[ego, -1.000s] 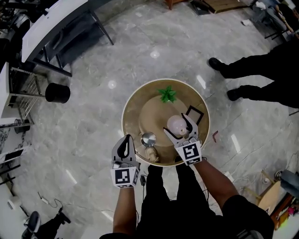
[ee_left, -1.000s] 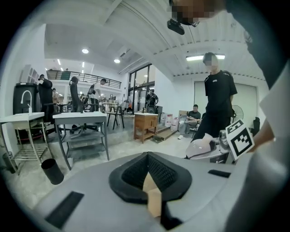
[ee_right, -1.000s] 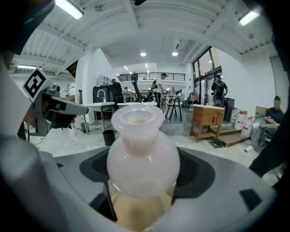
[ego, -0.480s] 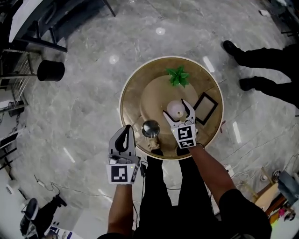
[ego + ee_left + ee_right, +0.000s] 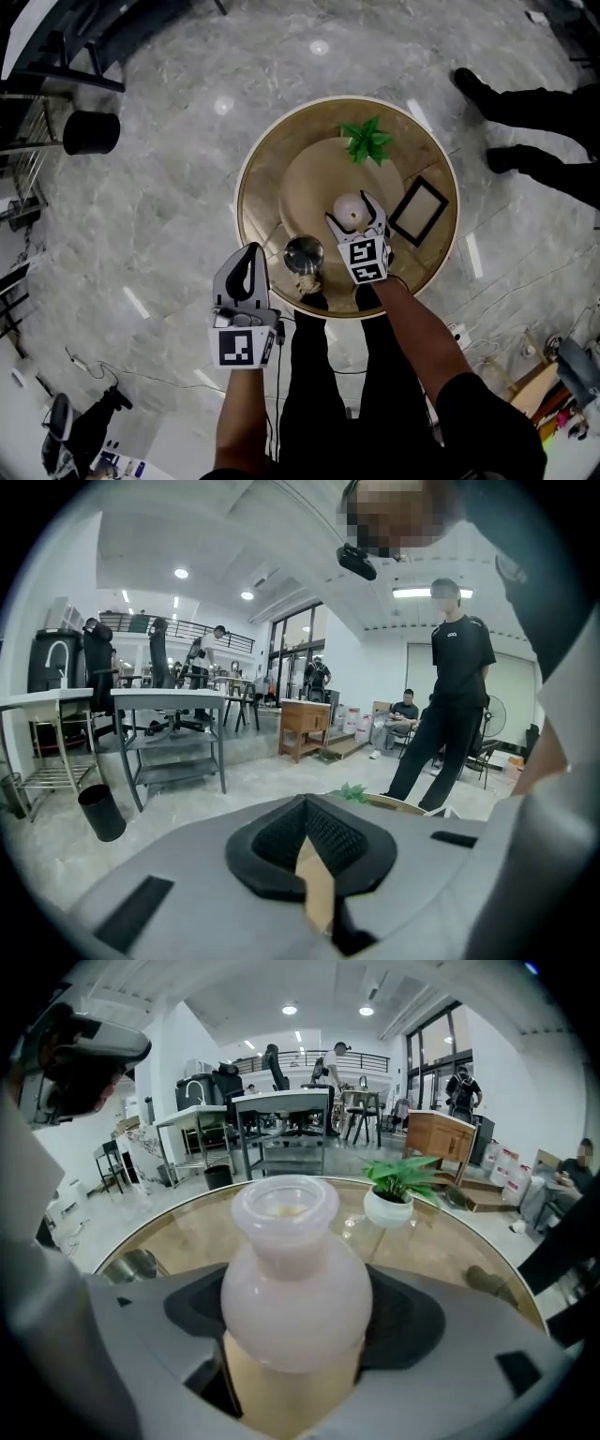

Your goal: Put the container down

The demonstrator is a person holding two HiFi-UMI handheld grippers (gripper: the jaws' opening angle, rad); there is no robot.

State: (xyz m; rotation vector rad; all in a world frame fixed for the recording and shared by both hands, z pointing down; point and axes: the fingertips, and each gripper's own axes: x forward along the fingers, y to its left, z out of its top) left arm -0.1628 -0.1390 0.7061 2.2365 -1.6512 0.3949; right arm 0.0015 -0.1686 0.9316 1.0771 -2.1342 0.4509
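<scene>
Gripping the pink container [image 5: 295,1269] with the right gripper [image 5: 349,210], jaws pressed on both sides of its round belly, over the middle of the round tabletop [image 5: 255,192]. Cannot tell whether its bottom touches the tabletop; hidden behind the jaws. Left gripper [image 5: 246,274] hanging off the near edge of the tabletop, jaws shut together on nothing.

What could go wrong from here:

- Letting go too high: probably a drop and a bang on the hard tabletop, maybe a crack.
- Letting go while tilted: probably a tip over and a roll, with such a round belly and a thin neck.
- Pulling back before opening the jaws wide enough: probably dragging the pink container along and knocking it down.
- Swinging sideways: a shiny ball [image 5: 304,253] near on the left and a dark picture frame [image 5: 419,212] near on the right, both easy to bump.
- Pushing too far forward: a little green plant [image 5: 367,141] back there, likely safe otherwise.

Best to go down slowly, keep it straight up, open wide, then back straight out.
</scene>
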